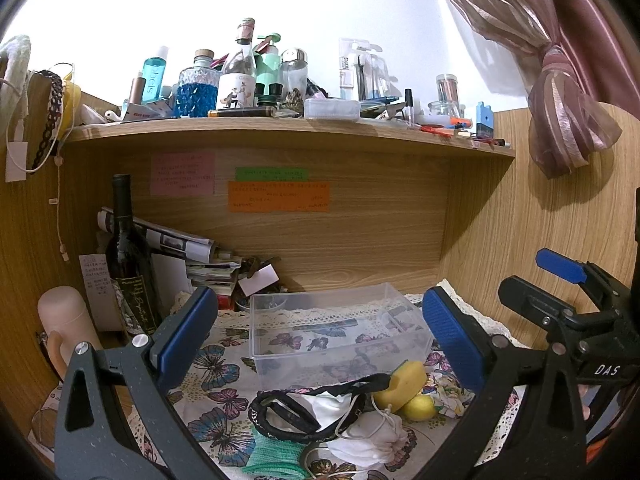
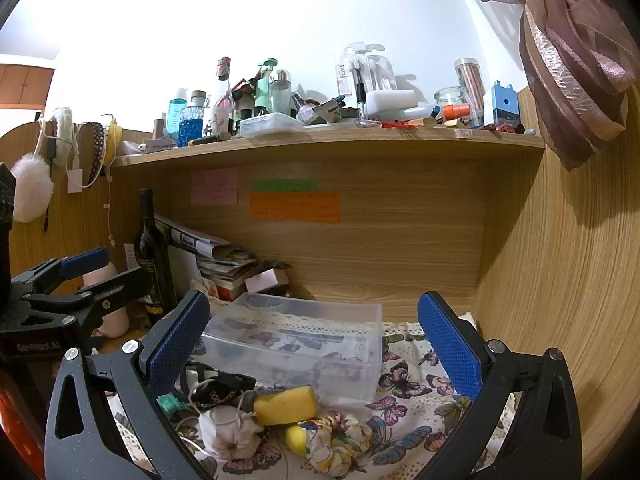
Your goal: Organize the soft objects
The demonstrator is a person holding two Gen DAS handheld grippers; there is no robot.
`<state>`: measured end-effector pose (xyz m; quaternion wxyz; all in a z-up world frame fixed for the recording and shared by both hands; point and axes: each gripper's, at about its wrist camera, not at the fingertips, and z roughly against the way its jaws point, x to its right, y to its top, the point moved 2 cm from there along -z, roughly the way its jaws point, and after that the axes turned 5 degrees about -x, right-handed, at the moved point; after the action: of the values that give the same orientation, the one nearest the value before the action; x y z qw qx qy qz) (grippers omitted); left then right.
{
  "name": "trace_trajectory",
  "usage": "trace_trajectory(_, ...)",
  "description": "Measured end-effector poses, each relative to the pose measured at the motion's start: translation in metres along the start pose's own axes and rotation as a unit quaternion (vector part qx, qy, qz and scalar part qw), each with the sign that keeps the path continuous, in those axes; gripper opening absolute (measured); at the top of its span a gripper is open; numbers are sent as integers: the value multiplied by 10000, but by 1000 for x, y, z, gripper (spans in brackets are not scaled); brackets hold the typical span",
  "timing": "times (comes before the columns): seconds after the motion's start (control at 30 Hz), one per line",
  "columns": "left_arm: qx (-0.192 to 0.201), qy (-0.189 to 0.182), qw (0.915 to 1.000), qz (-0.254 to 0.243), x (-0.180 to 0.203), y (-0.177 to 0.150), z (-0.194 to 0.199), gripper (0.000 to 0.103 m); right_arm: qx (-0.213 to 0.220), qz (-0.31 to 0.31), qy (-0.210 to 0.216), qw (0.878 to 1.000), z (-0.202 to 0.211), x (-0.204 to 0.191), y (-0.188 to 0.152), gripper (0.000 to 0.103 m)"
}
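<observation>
Left wrist view: left gripper jaws apart, empty, above clear bin; soft pile near, sponge closest. Right wrist view: right gripper spread, empty; pinch sponge centrally, drop into bin.

Writing on the orange note was too blurred to read. The green mesh cloth was cut off by the bottom edge, and the sponge partly hid the yellow ball.
</observation>
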<state>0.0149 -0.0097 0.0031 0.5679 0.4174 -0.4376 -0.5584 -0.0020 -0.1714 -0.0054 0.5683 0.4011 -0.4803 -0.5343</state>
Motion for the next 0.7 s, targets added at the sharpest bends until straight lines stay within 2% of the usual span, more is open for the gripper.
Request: trace_trajectory(0.7,-41,-11,10000,8,2,-2,-3,103,44,-67,44,10000,2,3,0,103)
